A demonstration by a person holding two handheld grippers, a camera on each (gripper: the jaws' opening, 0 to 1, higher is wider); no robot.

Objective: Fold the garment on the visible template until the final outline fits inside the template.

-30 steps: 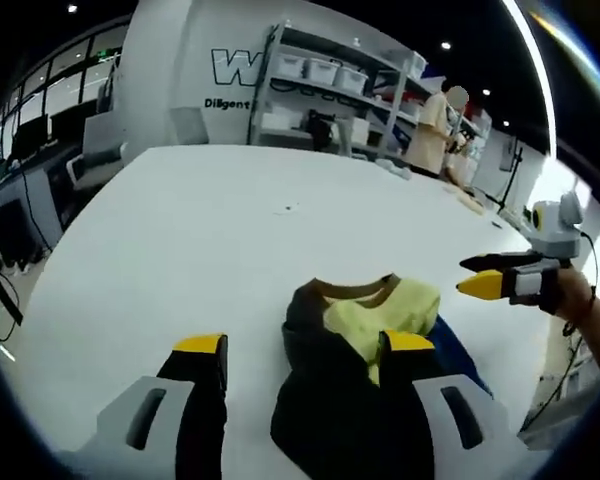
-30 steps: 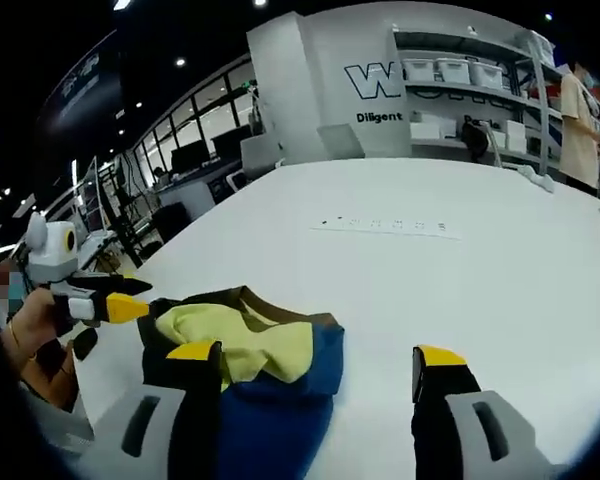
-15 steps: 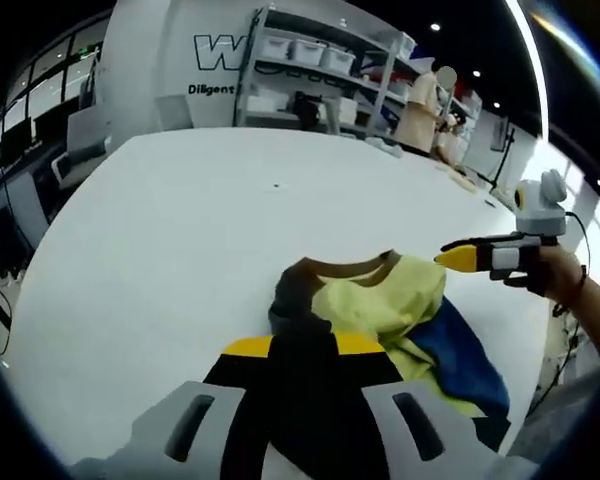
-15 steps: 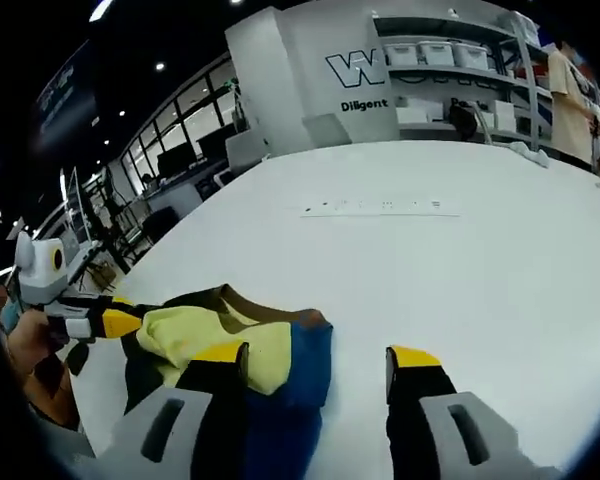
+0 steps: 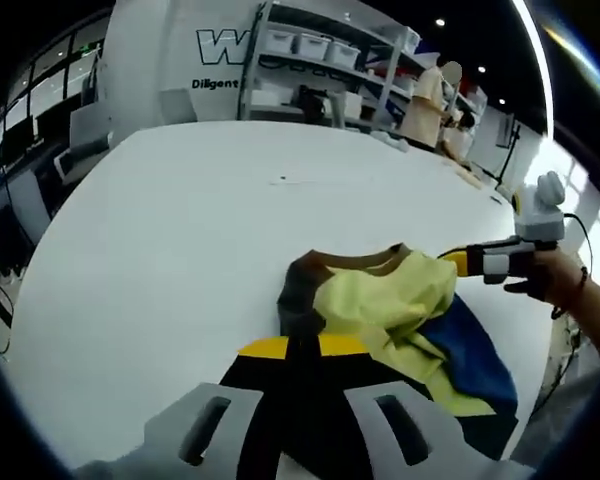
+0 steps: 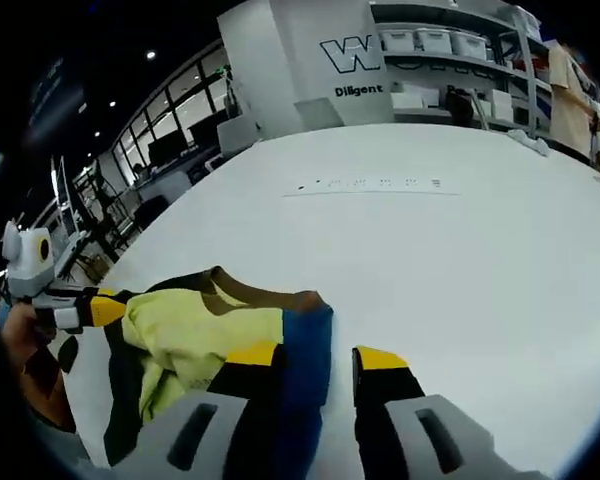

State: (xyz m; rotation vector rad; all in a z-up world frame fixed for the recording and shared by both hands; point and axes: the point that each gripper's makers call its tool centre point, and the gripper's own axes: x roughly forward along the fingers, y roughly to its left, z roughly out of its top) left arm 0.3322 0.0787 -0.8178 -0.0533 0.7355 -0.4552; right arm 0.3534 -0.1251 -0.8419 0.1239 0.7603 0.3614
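A crumpled garment (image 5: 380,300) in black, yellow and blue with a brown collar lies on the white table (image 5: 180,230). My left gripper (image 5: 302,347) is shut on its black near part, jaws pressed together. In the right gripper view the garment (image 6: 190,335) sits at lower left. My right gripper (image 6: 317,357) stands partly closed but open, and the blue edge of the fabric lies between its jaws. A hand holds the right gripper (image 5: 458,263) against the garment's yellow right side. The left gripper (image 6: 105,310) touches the garment's left end.
A thin strip with small marks (image 6: 370,185) lies across the middle of the table. Beyond the far edge stands a shelf rack with white bins (image 5: 320,70), with a person (image 5: 430,100) beside it. Desks and chairs (image 6: 170,160) line the left side.
My left gripper shut on the black fabric about half a second ago and stays shut. My right gripper's jaws have narrowed steadily around the blue edge. The garment has spread slightly wider.
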